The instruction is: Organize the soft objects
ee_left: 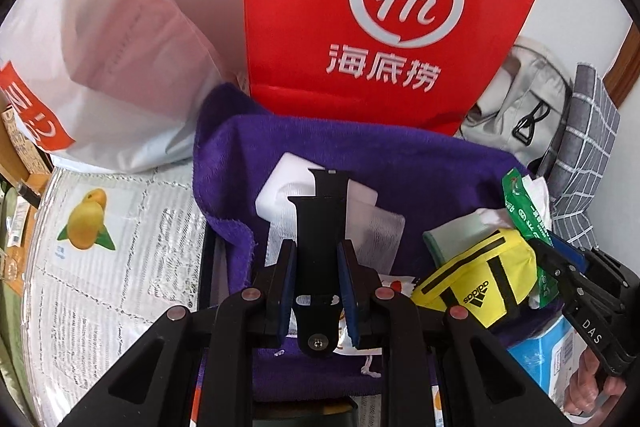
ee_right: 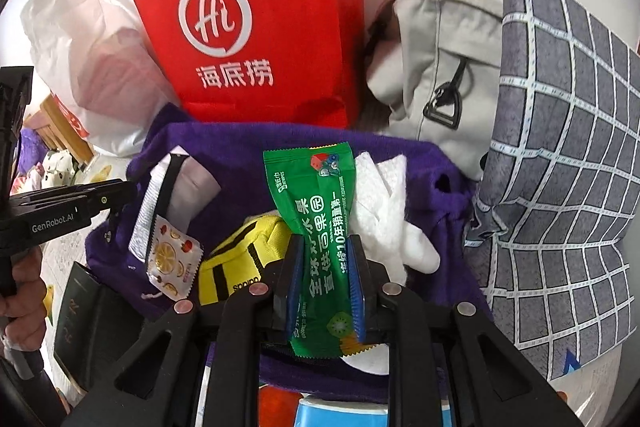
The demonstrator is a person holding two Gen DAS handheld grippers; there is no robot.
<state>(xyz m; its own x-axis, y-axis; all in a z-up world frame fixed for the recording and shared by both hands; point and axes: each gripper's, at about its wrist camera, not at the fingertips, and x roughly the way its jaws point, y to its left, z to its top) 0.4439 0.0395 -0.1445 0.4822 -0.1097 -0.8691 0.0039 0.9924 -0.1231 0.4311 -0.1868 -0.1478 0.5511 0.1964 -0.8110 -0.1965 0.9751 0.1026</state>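
Observation:
My left gripper (ee_left: 316, 259) is shut on a black watch strap (ee_left: 318, 227), which sticks out forward over a purple towel (ee_left: 420, 171). The strap also shows as a thin black band (ee_right: 163, 195) in the right wrist view, beside the left gripper's body (ee_right: 72, 203). My right gripper (ee_right: 325, 267) is shut on a green wet-wipe packet (ee_right: 316, 219) with a white tissue (ee_right: 384, 203) hanging beside it. On the towel lie a yellow pouch (ee_left: 476, 279), white packets (ee_left: 280, 191) and a fruit-print sachet (ee_right: 172, 259). The right gripper (ee_left: 560, 259) appears at the left view's right edge.
A red paper bag (ee_left: 384, 7) stands behind the towel, a white plastic bag (ee_left: 120, 59) to its left. A beige backpack (ee_right: 436, 67) and a grey checked cushion (ee_right: 560, 147) lie at the right. A silver mat with a mango picture (ee_left: 88, 215) is left; a blue box (ee_left: 544, 359) lies low.

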